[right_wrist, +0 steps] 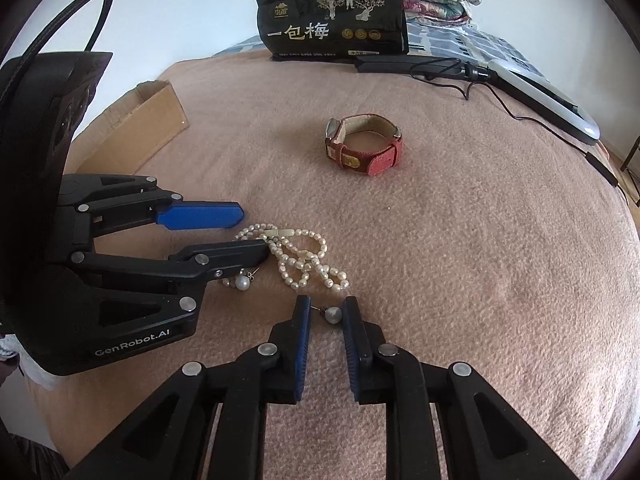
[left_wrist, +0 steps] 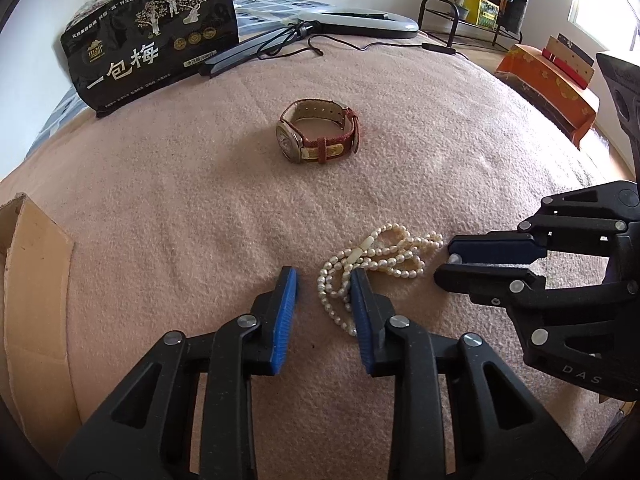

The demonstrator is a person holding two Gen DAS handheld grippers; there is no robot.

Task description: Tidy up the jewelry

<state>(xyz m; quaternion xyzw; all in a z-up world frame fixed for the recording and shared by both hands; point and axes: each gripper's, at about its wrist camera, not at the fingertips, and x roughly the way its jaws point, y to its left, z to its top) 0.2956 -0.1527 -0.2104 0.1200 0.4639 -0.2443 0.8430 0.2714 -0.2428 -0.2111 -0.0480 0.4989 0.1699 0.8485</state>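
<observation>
Two claws low over the pink blanket (left_wrist: 400, 140), both spread apart, neither gripping anything. Left claw (left_wrist: 325, 280) at bottom center of its view, its right finger touching the pearl necklace (left_wrist: 372, 264). Right claw (right_wrist: 326, 310) brackets a pearl earring (right_wrist: 333, 314) lying between its tips; pads apart from it. Second pearl earring (right_wrist: 241, 282) just beside left claw's finger. Red-strap watch (left_wrist: 318, 132) mid-frame, well apart. Cardboard box (right_wrist: 144, 128) at left; black snack bag (right_wrist: 332, 16) at top.

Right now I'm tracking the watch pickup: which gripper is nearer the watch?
Neither clearly. The left gripper and right gripper both sit by the pearl necklace, well short of the watch.
</observation>
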